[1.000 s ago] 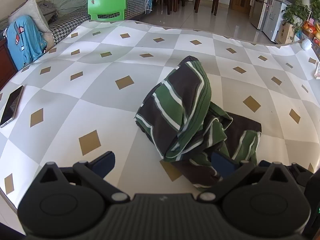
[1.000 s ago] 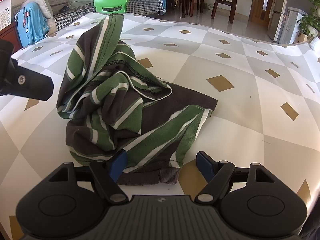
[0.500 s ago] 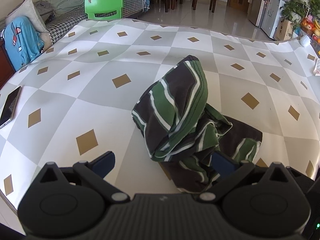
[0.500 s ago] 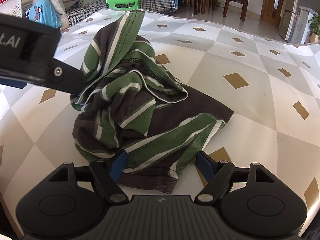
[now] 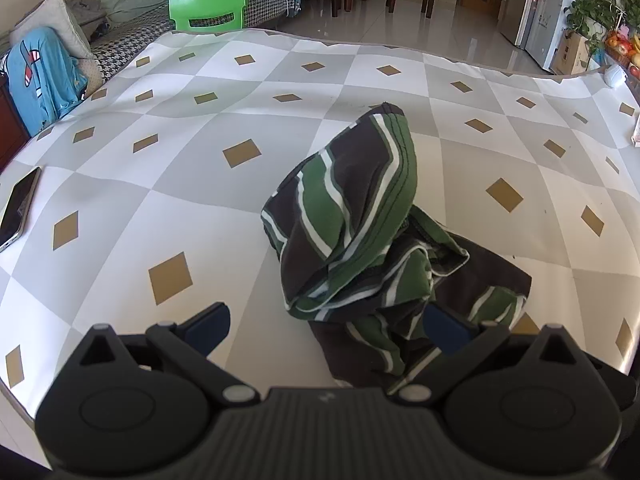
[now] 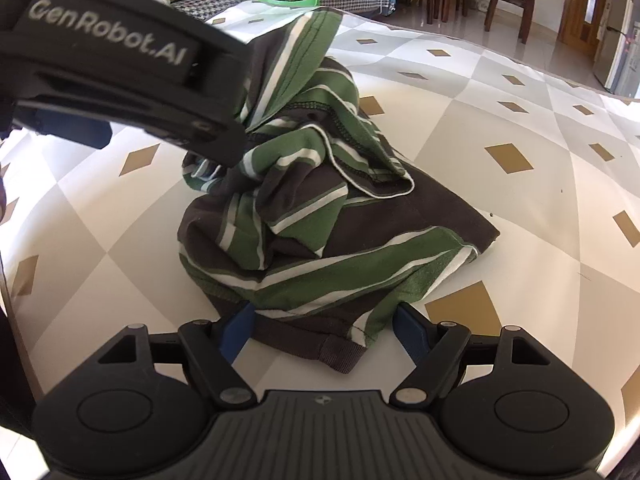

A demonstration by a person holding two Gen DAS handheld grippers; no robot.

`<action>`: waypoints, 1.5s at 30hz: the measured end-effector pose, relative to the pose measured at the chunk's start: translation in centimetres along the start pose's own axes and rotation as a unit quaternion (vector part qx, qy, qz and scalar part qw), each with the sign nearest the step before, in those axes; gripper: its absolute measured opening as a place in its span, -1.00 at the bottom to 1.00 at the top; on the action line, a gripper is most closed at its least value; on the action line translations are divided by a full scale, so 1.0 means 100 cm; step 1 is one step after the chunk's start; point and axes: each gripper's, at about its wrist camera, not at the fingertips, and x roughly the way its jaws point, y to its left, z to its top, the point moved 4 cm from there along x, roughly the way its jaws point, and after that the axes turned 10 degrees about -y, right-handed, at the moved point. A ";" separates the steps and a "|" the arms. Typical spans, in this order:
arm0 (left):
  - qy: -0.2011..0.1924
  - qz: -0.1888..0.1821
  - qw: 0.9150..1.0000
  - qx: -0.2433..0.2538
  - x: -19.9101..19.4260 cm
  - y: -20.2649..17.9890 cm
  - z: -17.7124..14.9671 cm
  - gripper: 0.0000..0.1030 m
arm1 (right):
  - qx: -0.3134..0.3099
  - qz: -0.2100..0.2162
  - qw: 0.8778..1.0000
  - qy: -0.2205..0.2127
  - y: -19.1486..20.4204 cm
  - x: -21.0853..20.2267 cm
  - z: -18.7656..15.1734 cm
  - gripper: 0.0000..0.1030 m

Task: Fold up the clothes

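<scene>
At the centre of the desk (image 5: pixel 192 208) we see the striped garment (image 5: pixel 360 232) lying crumpled, one fold raised toward the upper middle of the frame, the flat part trailing to the lower right. Our left gripper (image 5: pixel 324 324) has its fingers spread wide, the right-hand finger (image 5: pixel 444 330) against the cloth's near edge. From the right wrist view, the right gripper (image 6: pixel 324 326) is likewise spread open, its fingers either side of the garment's dark hem (image 6: pixel 320 344), and the other gripper's body crosses the upper left. Only the left wrist view shows the phone (image 5: pixel 18 208) at the left edge.
</scene>
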 end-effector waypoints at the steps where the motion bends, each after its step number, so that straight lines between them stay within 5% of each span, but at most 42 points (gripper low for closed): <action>1: 0.000 0.000 1.000 0.001 0.000 0.000 0.000 1.00 | -0.005 0.000 1.000 0.001 0.001 0.000 0.000 0.49; 45: 0.036 0.005 0.999 -0.002 0.023 -0.009 -0.005 1.00 | 0.097 -0.026 0.995 -0.016 -0.021 -0.006 0.022 0.47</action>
